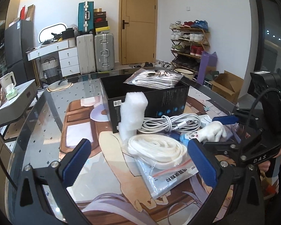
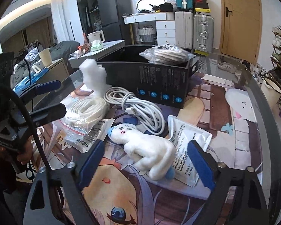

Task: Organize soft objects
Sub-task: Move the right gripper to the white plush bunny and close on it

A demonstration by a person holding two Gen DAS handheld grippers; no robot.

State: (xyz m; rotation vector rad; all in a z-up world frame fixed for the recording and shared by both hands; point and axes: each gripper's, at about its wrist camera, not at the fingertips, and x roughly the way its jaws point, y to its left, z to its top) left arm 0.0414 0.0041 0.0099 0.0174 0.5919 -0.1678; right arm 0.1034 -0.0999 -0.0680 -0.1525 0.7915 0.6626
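Observation:
A white plush toy (image 2: 149, 153) with blue tips lies on a printed white packet (image 2: 191, 140) on the table mat. My right gripper (image 2: 146, 162) is open around the toy, with a gap between each blue pad and the plush. In the left wrist view the toy (image 1: 209, 133) shows between the right gripper's (image 1: 215, 130) fingers. My left gripper (image 1: 140, 161) is open above a coiled white strap (image 1: 155, 148) in a clear zip bag. Behind it are a white foam piece (image 1: 133, 112), a bundled white cable (image 1: 170, 123) and a black box (image 1: 146, 101) holding a bagged striped item (image 1: 159, 78).
The glass table (image 2: 252, 97) curves away at the right, with its edge close. Suitcases (image 1: 95, 52), a white drawer unit (image 1: 68, 60), a shoe rack (image 1: 189, 43) and a cardboard box (image 1: 226, 86) stand beyond it. A hand (image 1: 267, 165) holds the right gripper's handle.

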